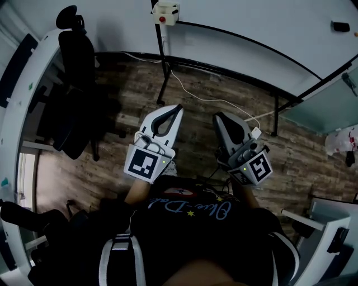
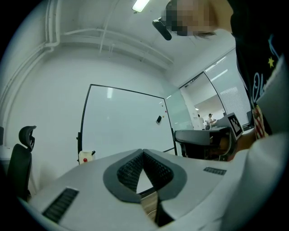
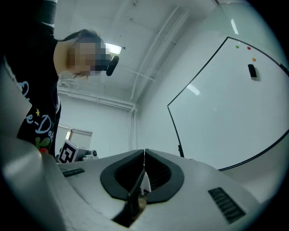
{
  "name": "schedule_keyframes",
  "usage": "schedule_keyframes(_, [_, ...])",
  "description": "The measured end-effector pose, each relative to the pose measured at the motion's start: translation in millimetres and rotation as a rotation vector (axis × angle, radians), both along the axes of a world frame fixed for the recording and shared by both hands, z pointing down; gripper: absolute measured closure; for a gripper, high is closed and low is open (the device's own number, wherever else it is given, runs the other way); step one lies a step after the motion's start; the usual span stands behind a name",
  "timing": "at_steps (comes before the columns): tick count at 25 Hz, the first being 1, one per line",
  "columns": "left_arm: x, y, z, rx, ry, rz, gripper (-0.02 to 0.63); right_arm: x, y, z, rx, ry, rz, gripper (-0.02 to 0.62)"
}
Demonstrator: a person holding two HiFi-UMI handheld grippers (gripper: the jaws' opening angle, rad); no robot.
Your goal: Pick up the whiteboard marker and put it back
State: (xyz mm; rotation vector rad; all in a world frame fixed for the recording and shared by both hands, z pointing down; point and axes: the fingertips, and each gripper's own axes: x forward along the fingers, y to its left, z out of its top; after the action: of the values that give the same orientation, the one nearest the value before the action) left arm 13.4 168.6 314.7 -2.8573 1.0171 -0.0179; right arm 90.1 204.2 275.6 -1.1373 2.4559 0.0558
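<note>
I cannot make out a whiteboard marker in any view. The whiteboard (image 1: 251, 28) stands ahead of me, also in the left gripper view (image 2: 122, 122) and the right gripper view (image 3: 226, 113). A small black eraser (image 1: 340, 26) sticks to its far right part (image 3: 252, 71). My left gripper (image 1: 176, 107) is held out over the wooden floor, its tips (image 2: 142, 152) meeting with nothing between them. My right gripper (image 1: 218, 116) is beside it, tilted slightly upward, its tips (image 3: 144, 151) together and empty.
A white box with a red button (image 1: 166, 12) hangs on the whiteboard's left post (image 1: 163, 72). A white cable (image 1: 207, 98) runs across the floor. A black office chair (image 1: 75, 84) stands at the left by a white desk (image 1: 22, 111). A glass wall (image 1: 330, 106) is at the right.
</note>
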Motion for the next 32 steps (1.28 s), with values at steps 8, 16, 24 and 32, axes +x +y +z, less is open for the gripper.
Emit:
schedule_keyframes(8, [-15,-43,6,-0.020,-0.002,0.011,0.620,-11,-49,18,-0.044,0.044,0.024,0.575])
schedule_keyframes(16, [-26,-89,2,-0.012,-0.013,0.044,0.620,-19,-92,14,-0.054,0.020,0.053,0.577])
schedule_keyframes(24, [-39,-129,-2,-0.015,-0.003,0.083,0.620,-36,-127,12,-0.065,0.041,0.085,0.570])
schedule_keyframes(32, [-64,-165,1,-0.038,0.033,0.106,0.620,-61,-166,16,-0.090,0.071,0.107,0.566])
